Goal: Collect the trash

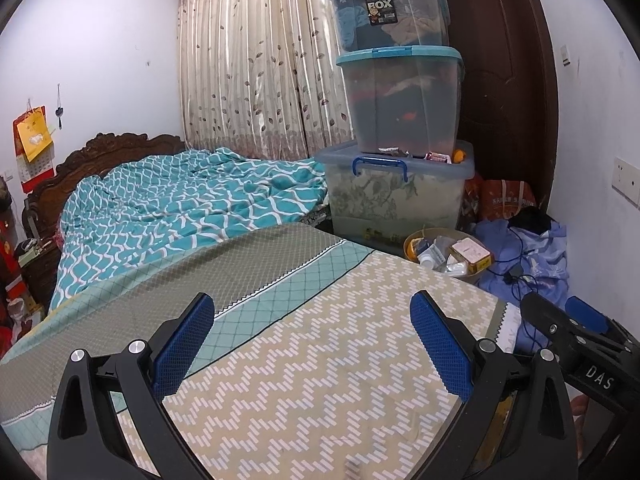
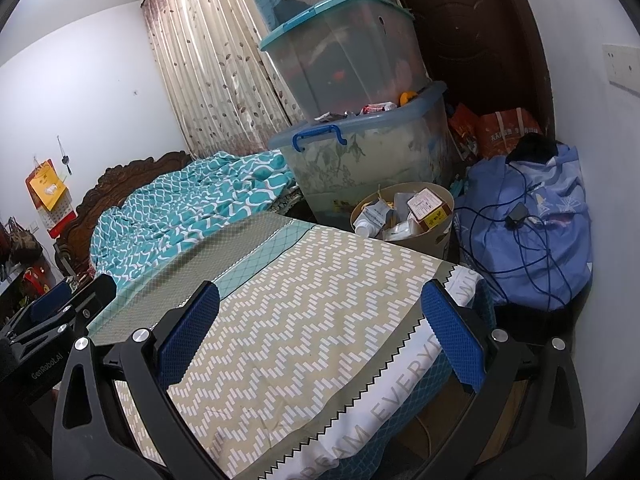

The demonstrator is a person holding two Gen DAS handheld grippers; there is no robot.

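A tan waste bin (image 1: 412, 242) stands on the floor past the bed's far right corner, holding boxes, a white bottle and wrappers; it also shows in the right wrist view (image 2: 432, 240). My left gripper (image 1: 312, 340) is open and empty, hovering over the patterned bedspread (image 1: 320, 380). My right gripper (image 2: 320, 332) is open and empty, over the bed's right edge (image 2: 384, 392). The right gripper also shows at the right of the left wrist view (image 1: 576, 320), and the left gripper at the left of the right wrist view (image 2: 60, 304).
Three stacked plastic storage boxes (image 1: 396, 100) stand behind the bin. A blue cloth bundle with cables (image 2: 528, 220) lies against the right wall. A teal quilt (image 1: 180, 200) covers the far bed. A dark door (image 1: 508, 80) is behind.
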